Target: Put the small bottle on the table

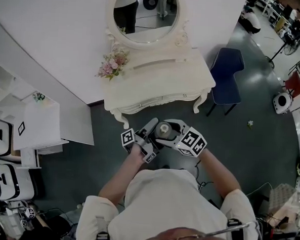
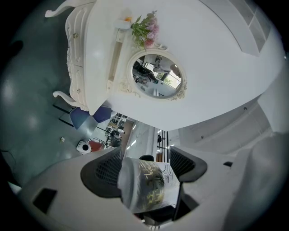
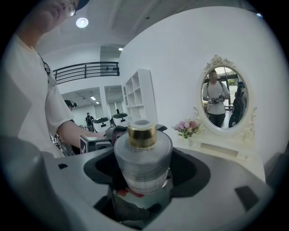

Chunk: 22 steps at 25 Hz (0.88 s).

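Two grippers hang close together over the dark floor (image 1: 112,155), just short of the middle of the dressing table's (image 1: 162,82) front edge. The right gripper (image 3: 143,168) has its jaws set wide and pressed on the small bottle (image 3: 142,158), a round frosted one with a gold cap (image 3: 142,134), held upright in the air and not on the table. The left gripper (image 2: 145,167) is clamped on a white container (image 2: 146,185) with gold print, which sits tilted between its pads.

White dressing tbl (image 1: 167,81) on dark floor (image 1: 107,157); pink flower bunch (image 1: 112,65) on rear-left corner, oval mirror (image 1: 146,15) at back.
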Each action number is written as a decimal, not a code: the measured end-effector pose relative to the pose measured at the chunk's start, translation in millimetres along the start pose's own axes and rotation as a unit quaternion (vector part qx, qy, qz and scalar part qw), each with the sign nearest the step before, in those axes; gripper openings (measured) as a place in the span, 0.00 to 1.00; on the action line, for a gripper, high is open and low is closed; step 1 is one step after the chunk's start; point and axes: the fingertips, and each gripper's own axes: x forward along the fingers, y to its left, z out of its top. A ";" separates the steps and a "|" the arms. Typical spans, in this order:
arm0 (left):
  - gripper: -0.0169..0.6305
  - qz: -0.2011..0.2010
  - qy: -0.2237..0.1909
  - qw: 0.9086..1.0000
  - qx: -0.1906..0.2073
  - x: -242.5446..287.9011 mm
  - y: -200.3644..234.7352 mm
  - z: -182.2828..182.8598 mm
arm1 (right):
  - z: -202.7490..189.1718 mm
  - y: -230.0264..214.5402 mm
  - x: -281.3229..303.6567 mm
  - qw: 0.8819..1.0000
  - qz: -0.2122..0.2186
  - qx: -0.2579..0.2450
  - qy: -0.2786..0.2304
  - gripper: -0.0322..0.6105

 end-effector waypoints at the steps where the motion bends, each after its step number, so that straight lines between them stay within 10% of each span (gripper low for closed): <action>1: 0.52 0.001 0.000 1.000 -0.001 3.7 1.7 4.5 | -0.6 -5.7 1.7 1.000 0.000 0.001 0.000 0.58; 22: 0.52 0.029 0.056 0.998 -0.021 117.9 -13.2 167.9 | 49.5 -185.3 80.3 0.999 -0.046 0.029 0.003 0.58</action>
